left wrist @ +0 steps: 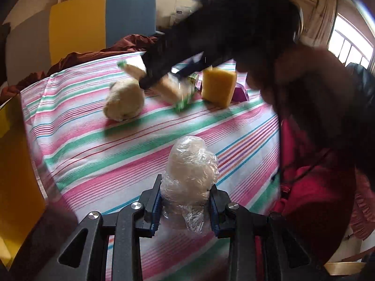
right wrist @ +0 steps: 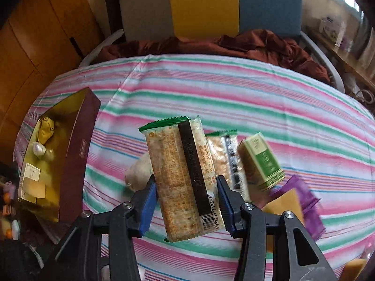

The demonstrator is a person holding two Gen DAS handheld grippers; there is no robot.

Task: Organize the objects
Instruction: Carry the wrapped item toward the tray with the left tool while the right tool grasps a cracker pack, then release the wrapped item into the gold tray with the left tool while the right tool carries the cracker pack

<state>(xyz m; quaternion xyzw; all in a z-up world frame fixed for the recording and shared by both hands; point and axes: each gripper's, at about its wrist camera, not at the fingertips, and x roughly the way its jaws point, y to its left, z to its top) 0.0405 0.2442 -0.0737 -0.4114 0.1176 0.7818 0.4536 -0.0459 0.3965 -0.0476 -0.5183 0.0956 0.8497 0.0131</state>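
Observation:
My left gripper [left wrist: 185,199] is shut on a pale lump wrapped in clear plastic [left wrist: 191,164], held above the striped cloth [left wrist: 93,140]. My right gripper [right wrist: 186,192] is shut on a long cracker packet with green ends [right wrist: 180,175], lifted above the cloth [right wrist: 234,89]; it appears blurred in the left wrist view [left wrist: 173,86]. A second cracker packet [right wrist: 225,157], a small green box [right wrist: 262,161] and a purple packet [right wrist: 304,199] lie to its right. A beige round lump [left wrist: 124,100] lies on the cloth, also seen behind the held packet [right wrist: 138,173].
A dark red open box [right wrist: 77,154] with small items inside stands at the left of the table. A yellow sponge block [left wrist: 219,85] stands by the purple packet [left wrist: 240,93]. A chair [right wrist: 211,9] with crumpled maroon fabric [right wrist: 234,44] is behind the table.

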